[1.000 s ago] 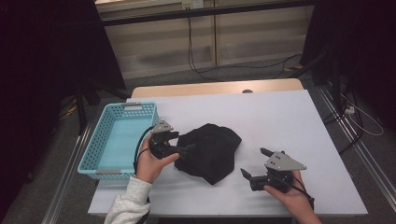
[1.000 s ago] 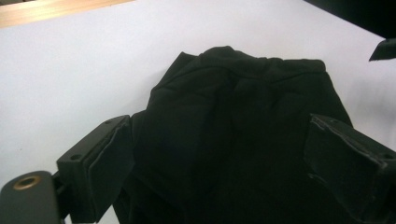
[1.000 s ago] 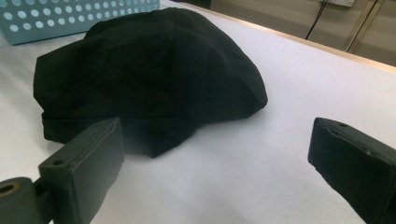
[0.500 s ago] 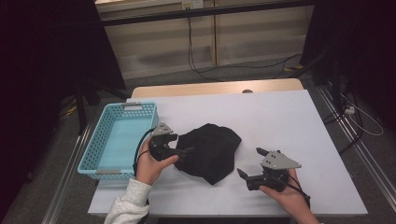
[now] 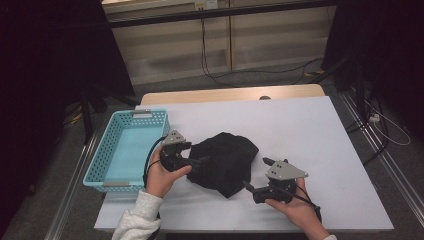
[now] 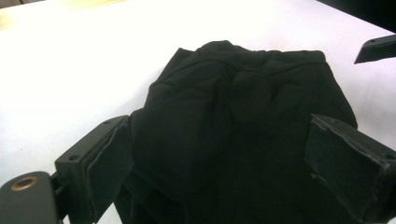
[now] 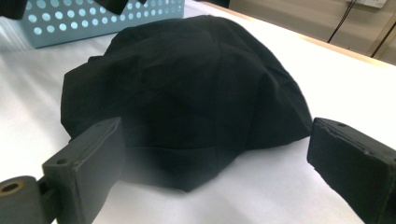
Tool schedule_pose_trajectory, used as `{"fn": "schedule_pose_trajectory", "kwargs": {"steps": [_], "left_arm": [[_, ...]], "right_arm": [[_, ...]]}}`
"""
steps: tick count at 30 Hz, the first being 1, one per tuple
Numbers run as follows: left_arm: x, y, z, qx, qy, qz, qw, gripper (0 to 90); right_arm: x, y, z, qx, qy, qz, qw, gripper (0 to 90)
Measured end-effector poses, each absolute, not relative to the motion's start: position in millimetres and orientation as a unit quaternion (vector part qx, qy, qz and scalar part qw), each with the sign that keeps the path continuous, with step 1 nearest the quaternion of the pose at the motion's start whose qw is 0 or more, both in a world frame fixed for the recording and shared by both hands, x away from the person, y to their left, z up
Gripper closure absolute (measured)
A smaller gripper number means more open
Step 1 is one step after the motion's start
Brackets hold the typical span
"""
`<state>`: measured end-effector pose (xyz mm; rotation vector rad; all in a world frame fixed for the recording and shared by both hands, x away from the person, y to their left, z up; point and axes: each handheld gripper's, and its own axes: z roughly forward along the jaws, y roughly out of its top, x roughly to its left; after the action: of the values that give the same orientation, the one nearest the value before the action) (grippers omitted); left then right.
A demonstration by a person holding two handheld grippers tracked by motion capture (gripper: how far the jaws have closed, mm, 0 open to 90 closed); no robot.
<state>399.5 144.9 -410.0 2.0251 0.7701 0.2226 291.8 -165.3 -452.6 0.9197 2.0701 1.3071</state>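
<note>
Between your left gripper's (image 5: 197, 161) wide-open jaws sits the near edge of the black cloth (image 5: 225, 161), fabric between the pads, not pinched yet. Your right gripper (image 5: 255, 175) is open too, empty, just off the cloth's opposite edge. Cloth lies crumpled mid-table beside the blue basket (image 5: 112, 150). Likely light, soft, floppy; pinch a bunched edge fold, not the dome.

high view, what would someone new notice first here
A crumpled black cloth lies in the middle of the white table. The left gripper is at its left edge with jaws open around the fabric, and the right gripper, also open, points at its near right corner. A light blue basket sits at the table's left edge.
</note>
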Motion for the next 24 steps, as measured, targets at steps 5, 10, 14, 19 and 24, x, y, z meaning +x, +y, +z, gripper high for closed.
{"fn": "schedule_pose_trajectory", "kwargs": {"steps": [5,10,14,19,24], "left_arm": [[398.6,145.1,-411.6,0.823,0.315,0.090,0.464,8.6],[398.2,143.0,-415.2,0.826,0.317,0.086,0.459,8.6],[398.8,139.7,-414.6,0.826,0.314,0.083,0.461,8.6],[399.4,136.2,-415.1,0.828,0.311,0.083,0.460,8.6],[398.1,134.9,-414.0,0.829,0.309,0.083,0.460,8.6]], "right_arm": [[293.0,-160.3,-451.4,0.332,0.768,0.482,0.258,5.4],[292.7,-156.0,-451.8,0.325,0.775,0.482,0.249,10.4],[290.8,-155.5,-452.1,0.324,0.777,0.480,0.248,10.6],[289.9,-157.2,-451.4,0.324,0.774,0.484,0.248,10.3],[288.5,-154.9,-451.1,0.320,0.777,0.484,0.246,10.3]]}}
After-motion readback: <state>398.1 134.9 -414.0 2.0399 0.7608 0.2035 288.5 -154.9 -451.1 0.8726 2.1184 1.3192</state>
